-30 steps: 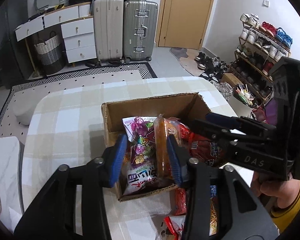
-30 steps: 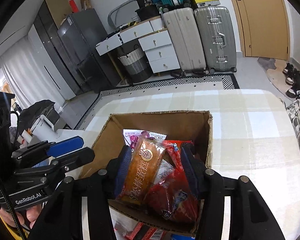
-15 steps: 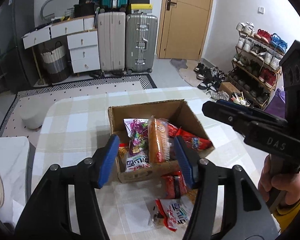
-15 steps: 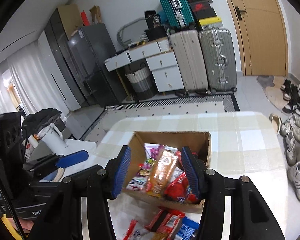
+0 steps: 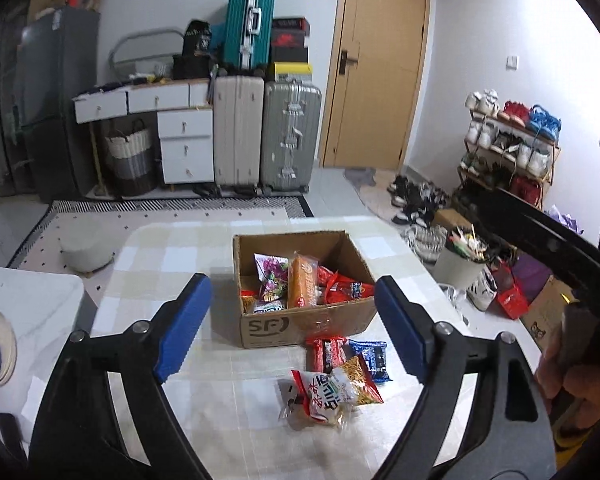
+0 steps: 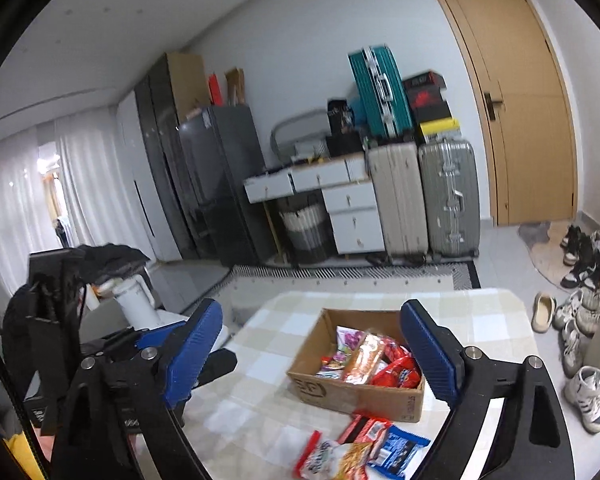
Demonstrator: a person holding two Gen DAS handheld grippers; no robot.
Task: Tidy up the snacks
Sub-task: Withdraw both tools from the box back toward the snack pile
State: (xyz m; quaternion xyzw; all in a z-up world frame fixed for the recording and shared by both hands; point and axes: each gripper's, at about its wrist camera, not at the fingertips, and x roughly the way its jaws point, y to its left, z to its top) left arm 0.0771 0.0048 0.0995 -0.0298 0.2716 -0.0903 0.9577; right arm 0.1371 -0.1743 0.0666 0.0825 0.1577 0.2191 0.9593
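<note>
A cardboard box (image 5: 308, 326) (image 6: 364, 398) stands on the checked table (image 5: 160, 256) and holds several snack packs, among them an orange cake bar (image 5: 302, 286) (image 6: 364, 356) and red packets (image 5: 340, 284). Loose packs lie on the table in front of the box: a red pack (image 5: 326, 354), a blue pack (image 5: 370, 356) (image 6: 400, 446) and a red-and-white noodle pack (image 5: 332, 394) (image 6: 332, 458). My left gripper (image 5: 292, 332) is open and empty, held back above the loose packs. My right gripper (image 6: 312, 356) is open and empty, raised well above the box.
Suitcases (image 5: 264, 136) and white drawers (image 5: 184, 148) stand at the back wall beside a wooden door (image 5: 372, 64). A shoe rack (image 5: 508, 140) and shoes are at the right. A bin (image 5: 458, 260) stands off the table's right edge.
Both grippers have pulled back and up from the box and opened wider. The orange cake bar and red packet that were between the right gripper's fingers now lie in the box.
</note>
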